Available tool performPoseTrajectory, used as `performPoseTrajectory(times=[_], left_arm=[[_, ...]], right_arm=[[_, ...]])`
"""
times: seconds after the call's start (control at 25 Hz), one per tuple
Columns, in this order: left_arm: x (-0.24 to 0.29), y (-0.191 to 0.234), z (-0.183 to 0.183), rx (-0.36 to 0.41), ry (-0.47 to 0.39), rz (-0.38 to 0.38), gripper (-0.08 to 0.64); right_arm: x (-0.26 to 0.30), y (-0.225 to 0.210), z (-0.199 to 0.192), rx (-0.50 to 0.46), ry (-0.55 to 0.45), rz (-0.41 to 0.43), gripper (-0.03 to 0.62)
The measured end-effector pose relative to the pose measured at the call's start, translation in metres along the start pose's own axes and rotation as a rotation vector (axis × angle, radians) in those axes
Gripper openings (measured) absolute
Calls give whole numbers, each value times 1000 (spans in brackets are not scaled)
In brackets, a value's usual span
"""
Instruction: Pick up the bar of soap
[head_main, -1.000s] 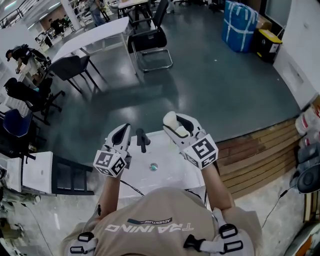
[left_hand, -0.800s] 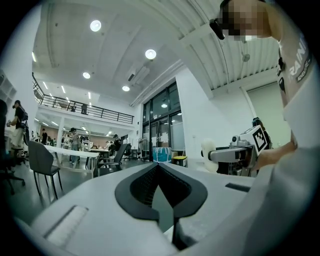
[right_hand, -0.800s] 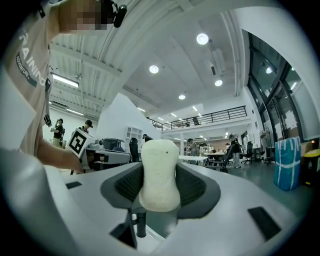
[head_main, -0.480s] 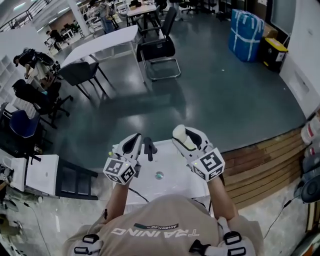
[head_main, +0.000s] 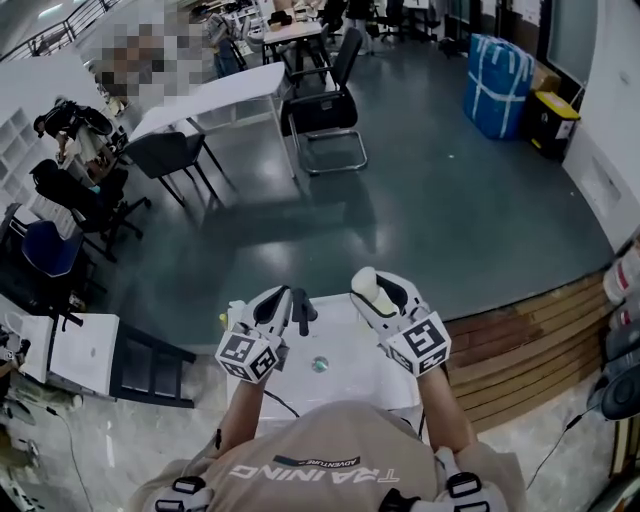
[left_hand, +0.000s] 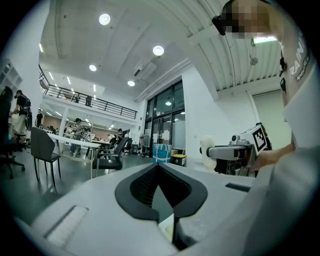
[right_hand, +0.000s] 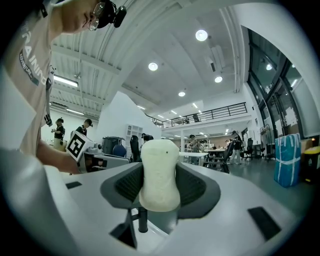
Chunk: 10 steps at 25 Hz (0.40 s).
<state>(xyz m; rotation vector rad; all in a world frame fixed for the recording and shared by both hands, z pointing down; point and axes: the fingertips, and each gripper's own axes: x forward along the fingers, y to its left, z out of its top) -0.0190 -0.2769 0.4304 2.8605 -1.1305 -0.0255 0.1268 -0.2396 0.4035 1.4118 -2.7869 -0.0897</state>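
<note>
Bar of soap (right_hand: 160, 172): pale, standing upright, being held above the white counter (head_main: 355, 380).
Right claw (head_main: 377, 289): gripping the bar of soap between its pads.
Left claw (head_main: 281, 300): empty, jaws meeting at the tips, hovering beside the black faucet (head_main: 302, 311).

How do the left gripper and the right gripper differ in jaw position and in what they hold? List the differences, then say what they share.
The right gripper has its jaws apart; the left gripper has its jaws together. The right gripper clamps an upright bar of soap; the left gripper holds nothing. Both are white with dark pads, and each carries a marker cube.
</note>
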Motion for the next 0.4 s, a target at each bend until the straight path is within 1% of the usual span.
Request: performPoseTrajectory(times=[0.2, 0.4], left_arm=[[2, 3, -6, -11, 4, 8, -5], [-2, 6, -13, -20, 26, 22, -5]], right_arm=[[2, -5, -4, 0, 13, 4, 198], [4, -1, -12, 27, 16, 13, 198]])
